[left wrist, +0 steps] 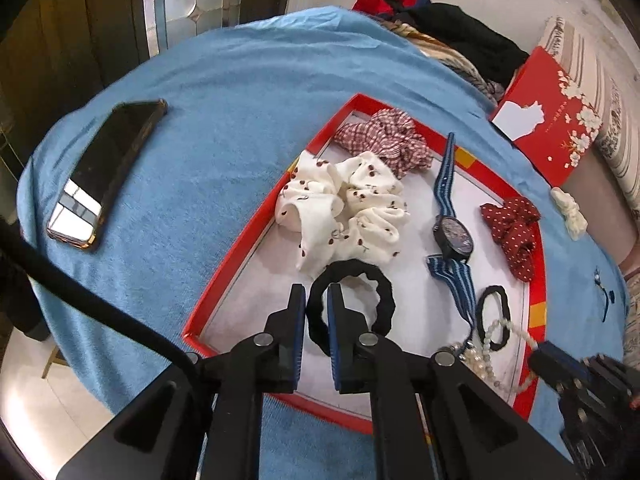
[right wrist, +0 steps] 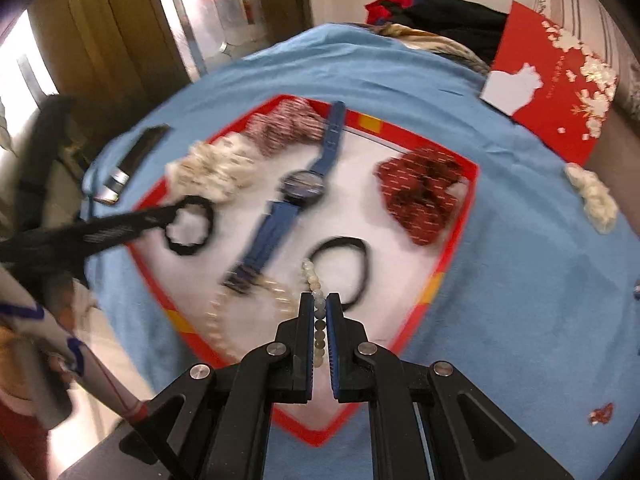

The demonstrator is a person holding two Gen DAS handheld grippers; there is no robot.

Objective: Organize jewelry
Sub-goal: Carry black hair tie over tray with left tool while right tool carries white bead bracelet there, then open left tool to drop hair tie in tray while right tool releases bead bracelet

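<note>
Here, jewelry and hair ties are gathered in a red box tray (left wrist: 244, 256) on a blue cloth (left wrist: 224, 92).

Inside the tray are seen a white cherry-print scrunchie (left wrist: 344, 208), a blue-strapped watch (left wrist: 454, 232), and a red dotted scrunchie (left wrist: 514, 232). The near side of a thick black hair tie (left wrist: 384, 300) is clamped between the closed fingers of the left gripper (left wrist: 316, 296). A pearl bead strand (right wrist: 316, 312) is pinched by the right gripper (right wrist: 319, 304) beside a thin black hair band (right wrist: 360, 260).
</note>
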